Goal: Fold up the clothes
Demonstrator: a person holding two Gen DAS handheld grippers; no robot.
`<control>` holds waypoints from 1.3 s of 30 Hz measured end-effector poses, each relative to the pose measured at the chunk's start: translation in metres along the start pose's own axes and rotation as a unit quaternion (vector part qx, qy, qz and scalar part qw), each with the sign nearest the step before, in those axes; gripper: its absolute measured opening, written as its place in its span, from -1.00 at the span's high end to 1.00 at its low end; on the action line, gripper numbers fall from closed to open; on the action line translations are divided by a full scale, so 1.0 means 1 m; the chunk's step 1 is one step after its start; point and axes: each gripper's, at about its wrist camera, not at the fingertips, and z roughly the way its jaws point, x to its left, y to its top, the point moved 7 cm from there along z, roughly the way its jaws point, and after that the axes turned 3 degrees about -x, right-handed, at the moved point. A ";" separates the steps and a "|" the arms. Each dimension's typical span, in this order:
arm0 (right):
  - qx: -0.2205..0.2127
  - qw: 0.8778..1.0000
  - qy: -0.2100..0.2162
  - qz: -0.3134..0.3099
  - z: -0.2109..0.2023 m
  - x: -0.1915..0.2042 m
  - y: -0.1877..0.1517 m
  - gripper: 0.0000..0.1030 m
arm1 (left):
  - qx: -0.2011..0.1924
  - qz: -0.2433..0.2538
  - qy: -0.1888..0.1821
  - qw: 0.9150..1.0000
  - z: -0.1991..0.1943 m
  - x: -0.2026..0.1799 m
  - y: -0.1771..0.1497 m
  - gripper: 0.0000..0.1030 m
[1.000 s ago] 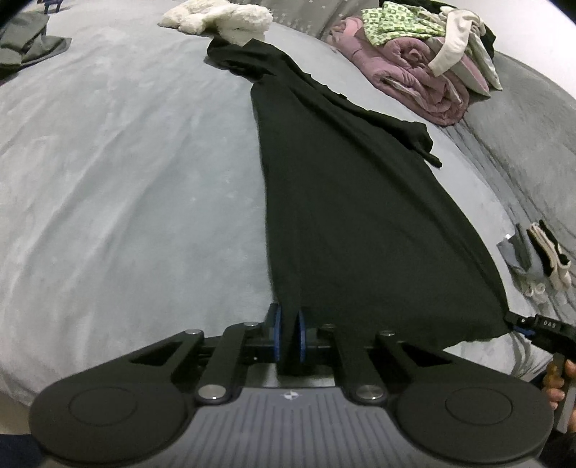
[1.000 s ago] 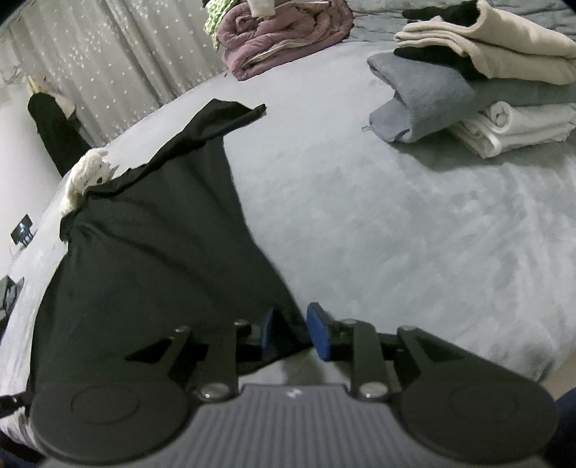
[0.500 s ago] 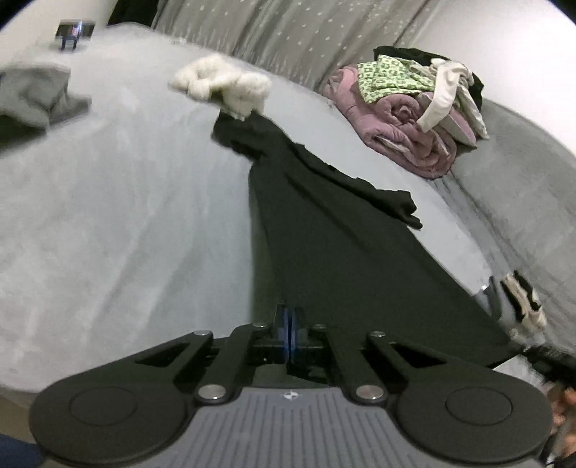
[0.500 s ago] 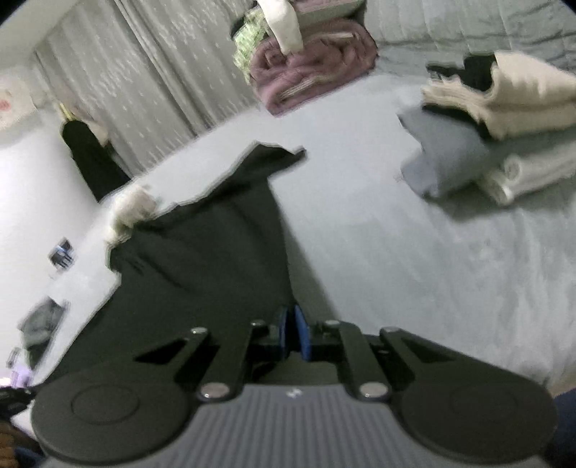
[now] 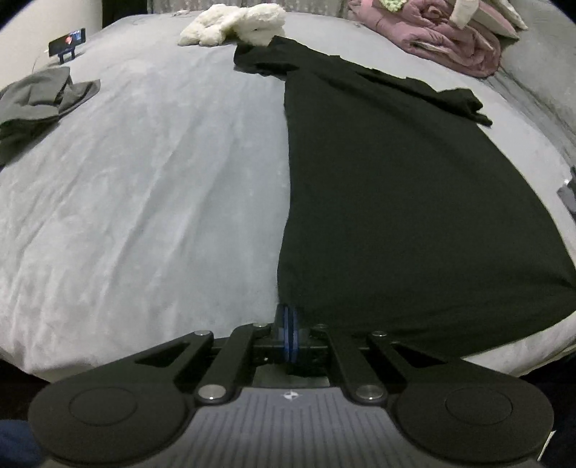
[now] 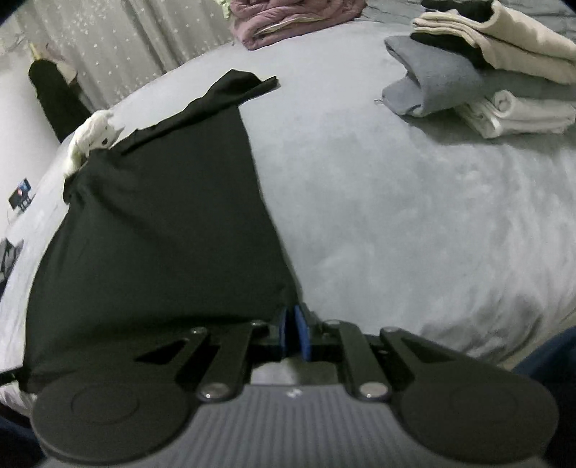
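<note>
Grey bed (image 5: 162, 172), a phone on a stand (image 5: 67, 40) near its far edge, and dotted curtains (image 6: 118, 39) behind it.

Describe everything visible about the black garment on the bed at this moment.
The black garment is a long, plain piece of matte, soft-looking fabric, spread flat along the grey bed cover. It narrows toward the far end, where short sleeves stick out to both sides, and widens to a broad hem at the near edge. Its far end touches a fluffy white item. The left hand-held gripper is shut on one near hem corner, the right hand-held gripper on the other.
</note>
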 end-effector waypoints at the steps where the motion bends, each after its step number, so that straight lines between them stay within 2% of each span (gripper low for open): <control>1: -0.002 1.000 0.004 -0.004 -0.001 0.000 0.003 0.82 | 0.001 -0.006 -0.003 1.000 -0.003 0.003 0.001 0.87; 3: -0.014 1.000 0.003 -0.014 -0.006 -0.001 0.007 0.70 | -0.017 -0.016 -0.003 1.000 -0.015 0.009 0.009 0.87; 7: -0.035 0.999 0.020 -0.015 -0.012 -0.003 0.025 0.68 | -0.056 -0.036 0.003 0.998 -0.029 0.020 0.033 0.87; 9: -0.042 0.999 0.016 -0.031 -0.004 0.006 0.042 0.68 | -0.062 -0.039 0.002 0.997 -0.027 0.022 0.046 0.87; 12: -0.051 0.996 0.013 -0.065 0.007 0.022 0.066 0.63 | -0.067 -0.034 -0.007 0.997 -0.010 0.009 0.073 0.87; 14: -0.049 0.995 0.025 -0.081 0.016 0.037 0.083 0.55 | -0.071 -0.030 -0.022 0.997 0.000 -0.004 0.090 0.87; 18: -0.042 0.989 0.049 -0.131 0.042 0.072 0.109 0.55 | -0.082 -0.010 -0.045 0.996 0.028 -0.035 0.126 0.87; 20: -0.032 0.985 0.066 -0.157 0.057 0.092 0.116 0.55 | -0.082 0.006 -0.050 0.995 0.050 -0.049 0.142 0.86; 21: -0.012 0.982 0.074 -0.171 0.066 0.102 0.115 0.55 | -0.082 0.014 -0.048 0.995 0.060 -0.055 0.149 0.86; 24: 0.014 0.970 0.091 -0.225 0.095 0.133 0.111 0.55 | -0.069 0.031 -0.034 0.997 0.097 -0.064 0.155 0.85; 27: 0.026 0.950 0.109 -0.290 0.116 0.162 0.099 0.53 | -0.046 0.027 -0.021 0.998 0.124 -0.060 0.149 0.85; 30: 0.030 0.928 0.122 -0.351 0.130 0.185 0.089 0.50 | -0.050 0.047 -0.017 0.997 0.129 -0.062 0.151 0.85; 34: 0.035 0.906 0.142 -0.397 0.148 0.205 0.088 0.46 | -0.053 0.045 -0.022 0.997 0.135 -0.060 0.155 0.79; 36: 0.032 0.898 0.152 -0.411 0.159 0.211 0.091 0.42 | -0.054 0.045 -0.025 0.997 0.137 -0.059 0.158 0.78; 39: 0.024 0.901 0.148 -0.407 0.172 0.209 0.103 0.40 | -0.056 0.041 -0.031 0.997 0.139 -0.056 0.162 0.78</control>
